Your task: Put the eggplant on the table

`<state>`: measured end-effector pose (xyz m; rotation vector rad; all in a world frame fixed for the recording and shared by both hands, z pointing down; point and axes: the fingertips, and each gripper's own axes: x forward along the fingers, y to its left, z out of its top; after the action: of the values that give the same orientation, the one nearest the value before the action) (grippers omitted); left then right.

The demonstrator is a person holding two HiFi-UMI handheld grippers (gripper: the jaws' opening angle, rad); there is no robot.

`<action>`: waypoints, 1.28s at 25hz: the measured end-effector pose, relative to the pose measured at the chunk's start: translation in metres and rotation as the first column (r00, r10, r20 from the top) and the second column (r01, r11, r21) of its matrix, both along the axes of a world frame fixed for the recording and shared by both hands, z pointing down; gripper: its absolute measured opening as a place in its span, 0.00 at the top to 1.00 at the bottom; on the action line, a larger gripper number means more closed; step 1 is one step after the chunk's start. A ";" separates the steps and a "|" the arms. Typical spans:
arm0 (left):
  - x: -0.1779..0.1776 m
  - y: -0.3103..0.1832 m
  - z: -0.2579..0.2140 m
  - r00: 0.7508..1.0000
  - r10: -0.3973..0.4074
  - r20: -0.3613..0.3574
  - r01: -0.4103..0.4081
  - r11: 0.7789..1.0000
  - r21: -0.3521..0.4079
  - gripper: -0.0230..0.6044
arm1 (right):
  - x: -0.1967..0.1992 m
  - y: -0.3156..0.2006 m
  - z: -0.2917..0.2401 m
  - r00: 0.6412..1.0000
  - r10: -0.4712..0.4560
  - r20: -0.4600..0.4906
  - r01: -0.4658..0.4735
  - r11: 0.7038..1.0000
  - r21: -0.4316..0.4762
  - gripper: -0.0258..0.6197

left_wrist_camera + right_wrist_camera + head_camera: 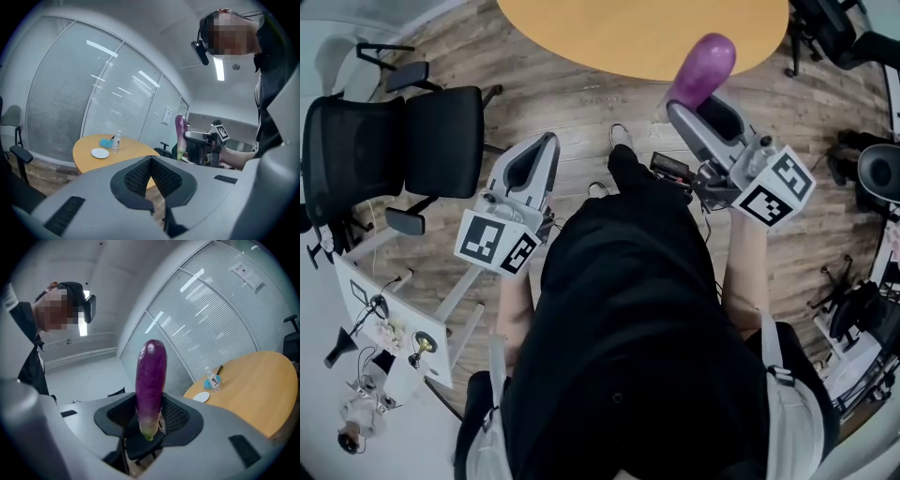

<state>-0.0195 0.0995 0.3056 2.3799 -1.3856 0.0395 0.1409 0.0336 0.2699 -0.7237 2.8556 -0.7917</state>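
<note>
A purple eggplant (705, 64) stands upright, green stem end down, with my right gripper (680, 108) shut on its lower part. In the right gripper view the eggplant (151, 380) fills the middle between the black pads. The gripper is over the wooden floor, just short of the near edge of the round yellow table (637, 37). My left gripper (546, 141) is lower left of it, also short of the table, with its jaws together and nothing between them (151, 161). From the left gripper view the eggplant (179, 136) shows to the right, beyond the table (126, 150).
On the table are a white plate (100, 153), a small clear bottle (116, 140) and something blue (107, 142). A black office chair (403, 150) stands at the left. A white stand with gear (384, 328) is lower left, dark equipment (872, 169) at the right.
</note>
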 end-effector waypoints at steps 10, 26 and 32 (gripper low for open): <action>0.020 -0.082 -0.014 0.991 -0.113 0.068 0.114 0.993 -0.012 0.95 | 0.029 -0.100 0.002 0.992 -0.074 0.102 0.076 0.997 -0.017 0.68; -0.009 -0.110 -0.003 0.984 -0.177 0.032 0.179 0.979 -0.098 0.95 | -0.022 -0.117 0.022 0.970 -0.200 0.136 0.207 0.977 -0.041 0.68; -0.015 -0.148 -0.005 0.996 -0.093 0.004 0.093 0.992 -0.085 0.95 | -0.026 -0.138 0.014 0.988 -0.139 0.068 0.138 0.990 0.016 0.68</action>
<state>-0.0341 -0.0482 0.3011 2.2440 -1.4631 0.0716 0.1148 -0.1040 0.2834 -0.4900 2.8695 -0.8003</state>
